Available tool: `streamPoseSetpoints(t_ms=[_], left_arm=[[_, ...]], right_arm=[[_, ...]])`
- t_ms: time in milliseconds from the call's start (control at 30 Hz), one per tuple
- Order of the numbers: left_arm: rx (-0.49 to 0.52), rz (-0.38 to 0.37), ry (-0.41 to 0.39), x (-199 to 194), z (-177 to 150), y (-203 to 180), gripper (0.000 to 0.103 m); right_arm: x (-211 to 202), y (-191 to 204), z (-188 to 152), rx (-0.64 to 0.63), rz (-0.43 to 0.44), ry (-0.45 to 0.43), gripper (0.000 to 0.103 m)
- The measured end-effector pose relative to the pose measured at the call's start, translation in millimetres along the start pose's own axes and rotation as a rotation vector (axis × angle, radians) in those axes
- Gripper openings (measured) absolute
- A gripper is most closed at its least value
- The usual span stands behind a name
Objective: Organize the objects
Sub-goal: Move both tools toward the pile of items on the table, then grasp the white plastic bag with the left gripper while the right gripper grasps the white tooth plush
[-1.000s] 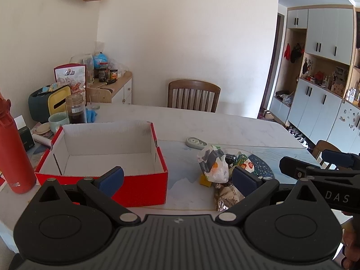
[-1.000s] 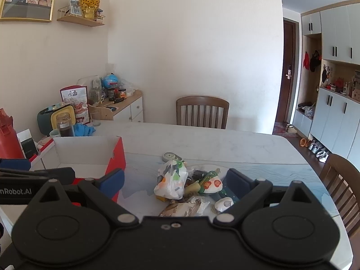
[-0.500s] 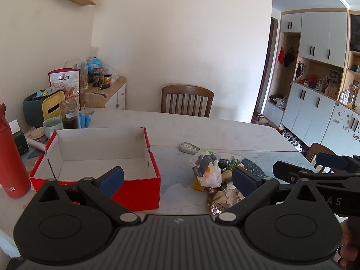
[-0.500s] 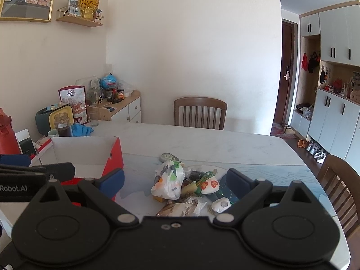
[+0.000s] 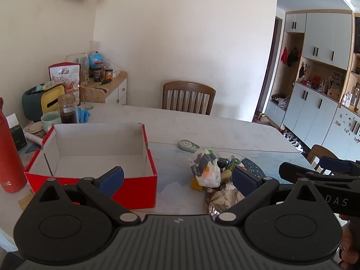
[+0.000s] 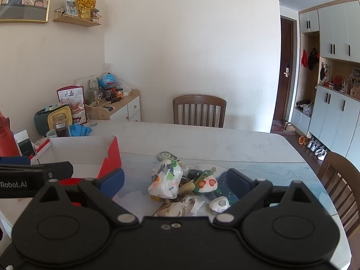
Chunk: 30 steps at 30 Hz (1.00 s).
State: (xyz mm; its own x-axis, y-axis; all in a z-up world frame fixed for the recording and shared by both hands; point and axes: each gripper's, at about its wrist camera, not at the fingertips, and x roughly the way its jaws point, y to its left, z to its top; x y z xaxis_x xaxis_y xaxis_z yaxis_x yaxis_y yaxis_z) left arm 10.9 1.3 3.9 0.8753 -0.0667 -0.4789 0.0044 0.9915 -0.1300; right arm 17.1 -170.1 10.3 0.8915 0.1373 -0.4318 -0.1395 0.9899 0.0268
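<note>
An empty red box with a white inside (image 5: 99, 148) stands on the table's left side; it also shows in the right wrist view (image 6: 85, 155). A pile of snack packets lies to its right, topped by a white printed bag (image 5: 205, 168) (image 6: 166, 178), with a brown foil packet (image 5: 219, 199) (image 6: 177, 209) in front and a small white round item (image 6: 219, 203). My left gripper (image 5: 177, 177) is open and empty, hovering near the table's front edge between box and pile. My right gripper (image 6: 175, 180) is open and empty, above the pile's near side.
A grey-green oval item (image 5: 187, 145) lies behind the pile. A red bottle (image 5: 10, 153), a jar (image 5: 67, 110), a mug (image 5: 50, 119) and a tissue holder (image 5: 42, 103) crowd the table's left end. A wooden chair (image 5: 187, 96) stands at the far side, another (image 6: 339, 180) at the right.
Both grippers have shifted slightly, so the box and pile have slid a little left and farther in view. Both stay open and empty.
</note>
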Motion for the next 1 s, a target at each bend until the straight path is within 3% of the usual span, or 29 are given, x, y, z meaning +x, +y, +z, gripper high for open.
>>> streamPoseSetpoints(t_ms=[500, 667, 1000], left_arm=[[0.01, 0.033, 0.033, 52.1, 13.9, -34.6, 0.103], [0.015, 0.025, 0.094, 82.7, 16.3, -41.6, 0.103], [0.071, 0.02, 0.125, 138.5, 14.1, -67.6, 0.103]], right_arm=[[47.1, -51.3, 9.8, 0.0, 0.004, 0.035, 0.096], [76.3, -75.8, 11.5, -0.029, 0.01, 0.07, 0.092], [133.9, -107.9, -7.5, -0.07, 0.038, 0.187, 0.079]])
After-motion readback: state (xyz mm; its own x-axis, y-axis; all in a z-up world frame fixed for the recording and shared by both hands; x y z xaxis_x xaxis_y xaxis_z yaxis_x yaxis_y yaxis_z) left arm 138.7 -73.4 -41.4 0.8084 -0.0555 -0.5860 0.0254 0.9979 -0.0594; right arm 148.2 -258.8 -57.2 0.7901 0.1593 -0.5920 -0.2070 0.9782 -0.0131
